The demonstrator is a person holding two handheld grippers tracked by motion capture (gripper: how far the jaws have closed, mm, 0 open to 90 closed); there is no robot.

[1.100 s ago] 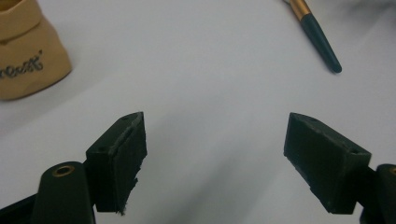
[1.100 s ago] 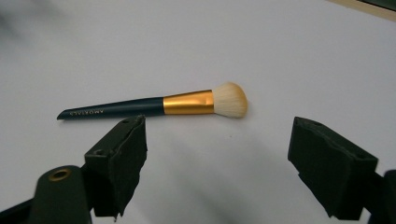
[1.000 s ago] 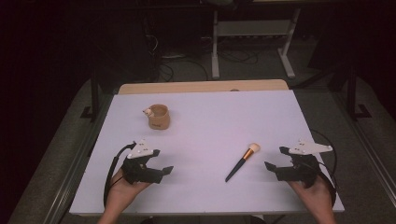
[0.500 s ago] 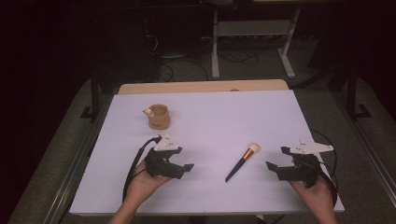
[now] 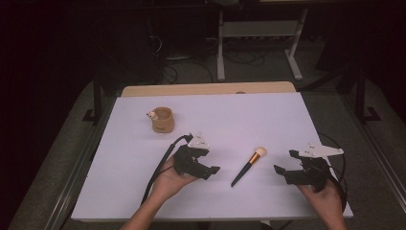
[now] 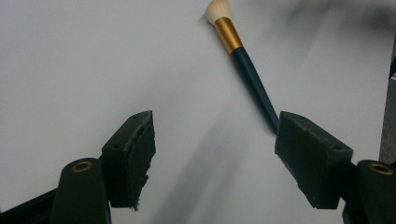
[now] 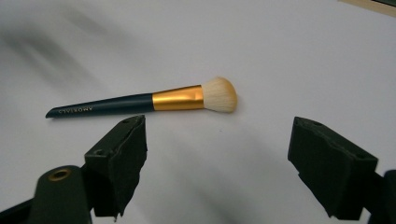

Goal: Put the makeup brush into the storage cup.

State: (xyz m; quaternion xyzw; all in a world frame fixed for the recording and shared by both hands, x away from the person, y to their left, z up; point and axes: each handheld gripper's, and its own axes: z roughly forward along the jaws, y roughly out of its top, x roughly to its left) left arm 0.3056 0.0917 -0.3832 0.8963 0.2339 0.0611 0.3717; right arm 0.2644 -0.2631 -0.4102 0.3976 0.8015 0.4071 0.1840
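Observation:
A makeup brush [image 5: 249, 166] with a dark handle, gold ferrule and cream bristles lies flat on the white table [image 5: 239, 120], between my two grippers. My left gripper [image 5: 213, 170] is open just left of the brush's handle end and points at it. Its jaws have just been closing a little, with nothing between them. In the left gripper view the brush [image 6: 243, 56] runs ahead of the left gripper [image 6: 217, 149], its handle tip beside the right-hand jaw. My right gripper [image 5: 280, 171] stands open to the brush's right. In the right gripper view the brush [image 7: 154, 102] lies crosswise beyond the right gripper [image 7: 219, 154].
A tan cup [image 5: 163, 120] with a small pale figure on its rim stands at the table's back left. A wooden strip [image 5: 206, 89] runs along the far edge. Beyond the table are a dark floor, cables and a metal frame [image 5: 258, 28].
My left gripper has moved right across the table, from near the left side up to the brush's handle end. The right gripper and the brush have stayed where they were.

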